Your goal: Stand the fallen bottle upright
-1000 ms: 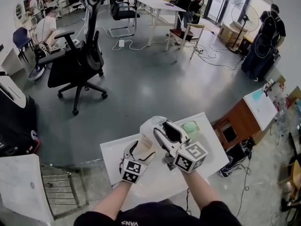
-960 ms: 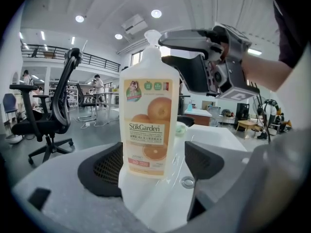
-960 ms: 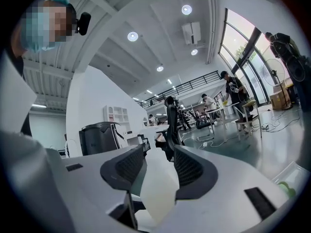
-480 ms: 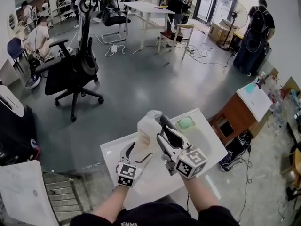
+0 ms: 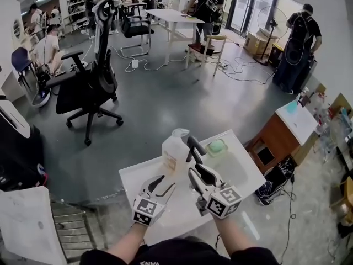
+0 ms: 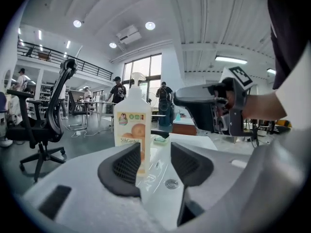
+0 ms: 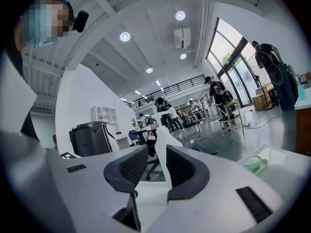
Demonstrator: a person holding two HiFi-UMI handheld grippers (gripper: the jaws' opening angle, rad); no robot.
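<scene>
Grey polished floor (image 5: 182,109) throughout. Black office chair (image 5: 91,84) at upper left; white table (image 5: 174,16) at top centre, cables (image 5: 160,66) trailing below it. Glazed doors (image 5: 246,4) and standing fan (image 5: 279,20) at upper right. Wooden cabinet (image 5: 278,139) at right. Round ceiling lights (image 6: 149,25) lit.

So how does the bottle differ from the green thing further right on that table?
The bottle stands upright and tall, while the green item lies low and flat. The bottle is whitish with a printed label on its front; the green item is plain pale green, with no label visible. The bottle is clearly the larger. Both rest on the white table, near its far edge, apart from each other.
</scene>
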